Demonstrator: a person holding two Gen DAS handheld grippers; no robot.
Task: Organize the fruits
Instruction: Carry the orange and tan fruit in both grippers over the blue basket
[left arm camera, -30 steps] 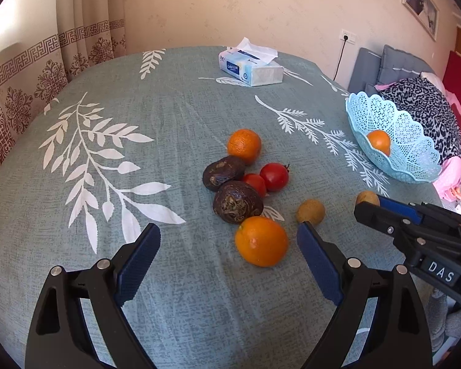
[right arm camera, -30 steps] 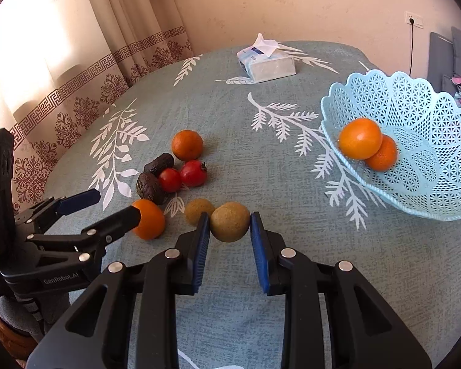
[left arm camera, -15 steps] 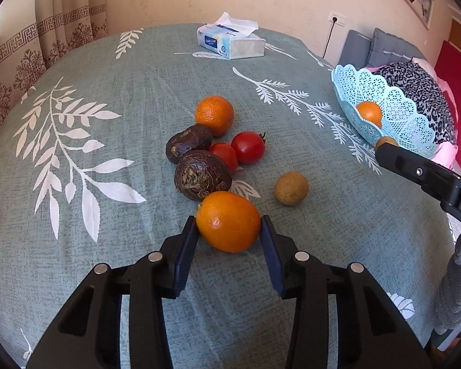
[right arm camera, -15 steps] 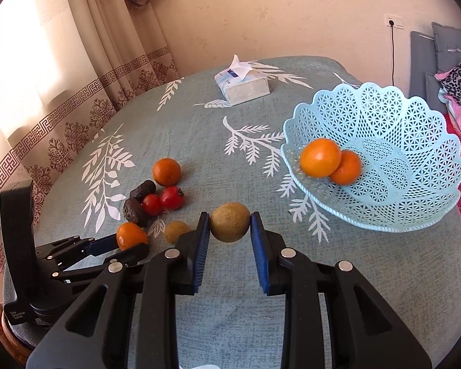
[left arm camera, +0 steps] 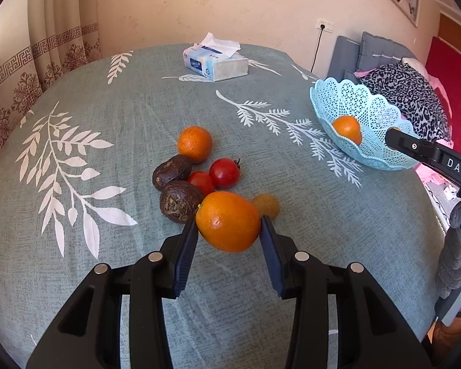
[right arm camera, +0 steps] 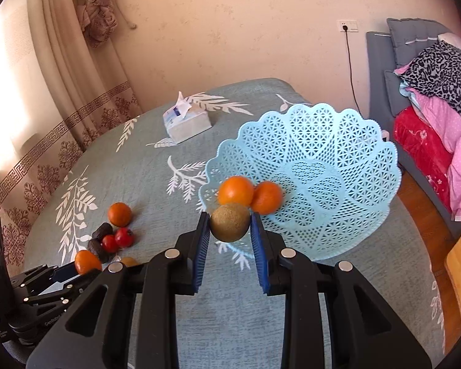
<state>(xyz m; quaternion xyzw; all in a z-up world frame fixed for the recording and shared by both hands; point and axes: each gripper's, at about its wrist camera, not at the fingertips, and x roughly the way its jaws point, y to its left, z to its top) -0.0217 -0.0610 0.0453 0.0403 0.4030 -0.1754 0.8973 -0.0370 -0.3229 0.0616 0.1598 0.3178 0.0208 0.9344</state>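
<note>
My left gripper point(left arm camera: 229, 230) is shut on an orange point(left arm camera: 228, 221) and holds it just above the table. Beyond it lie a kiwi point(left arm camera: 266, 205), two tomatoes point(left arm camera: 224, 172), two dark passion fruits point(left arm camera: 179, 202) and another orange point(left arm camera: 195, 144). My right gripper point(right arm camera: 230, 230) is shut on a kiwi point(right arm camera: 230, 222), raised near the front rim of the light blue lattice basket point(right arm camera: 338, 166), which holds two oranges point(right arm camera: 236, 190). The basket also shows in the left wrist view point(left arm camera: 353, 104).
A tissue box point(left arm camera: 215, 61) stands at the far side of the table. A sofa with clothes and bedding point(right arm camera: 430, 92) is at the right, beyond the table's edge. Curtains point(right arm camera: 61, 61) hang at the left.
My left gripper closed on the orange and lifted it slightly. My right gripper carried the kiwi up and toward the basket.
</note>
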